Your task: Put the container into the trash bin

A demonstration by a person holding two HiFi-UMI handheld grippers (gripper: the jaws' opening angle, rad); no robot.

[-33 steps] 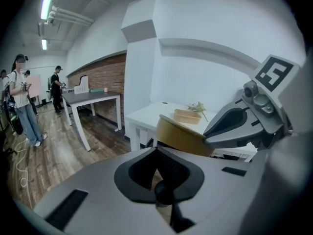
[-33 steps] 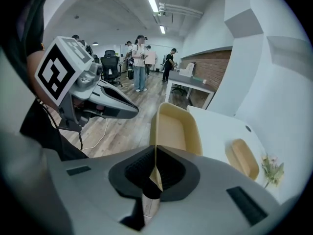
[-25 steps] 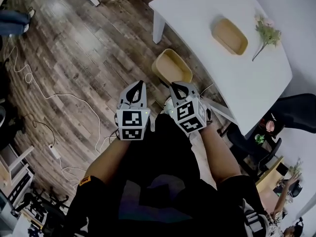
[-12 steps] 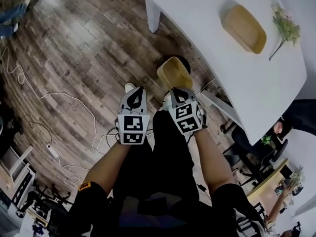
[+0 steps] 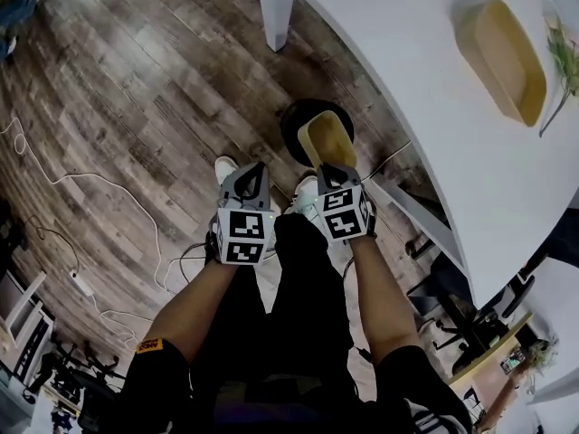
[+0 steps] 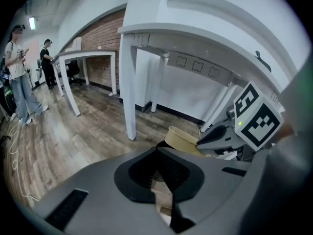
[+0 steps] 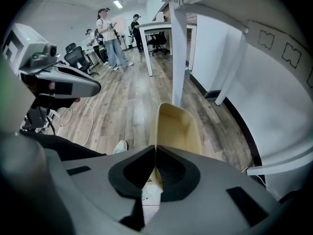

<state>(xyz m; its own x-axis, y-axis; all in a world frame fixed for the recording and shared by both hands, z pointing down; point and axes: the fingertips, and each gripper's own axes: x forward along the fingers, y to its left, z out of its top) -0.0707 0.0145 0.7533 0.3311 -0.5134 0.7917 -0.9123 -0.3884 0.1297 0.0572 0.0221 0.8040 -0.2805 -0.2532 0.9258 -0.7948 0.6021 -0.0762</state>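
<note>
Far left on the wood floor (image 5: 136,80), a thin white cable (image 5: 86,177) snakes toward the person's legs. Left claw (image 5: 252,166) sits just left of centre, near the body; jaws are pressed together with nothing held, only floor showing past them in the left gripper view (image 6: 157,150). One pale shoe (image 5: 225,166) is just left of its tip. Right claw (image 5: 331,165) is just beside the left one, the two apart. It is clamped on one side wall of the tan container (image 5: 327,137), and in the right gripper view (image 7: 155,149) the thin wall runs straight in between the pads. The container (image 7: 177,125) juts away from the claw, open face turned sideways, interior bare. In the head view it overlaps the dark round mouth of the black trash bin (image 5: 291,120), which stands on the floor beside a white table leg (image 5: 276,12). Whether the container is above the rim or already below it cannot be told. Right of that, the white table (image 5: 425,116) fills the upper right. A second tan container (image 5: 503,58) lies on it, with a green sprig (image 5: 565,52) at the far right edge.
</note>
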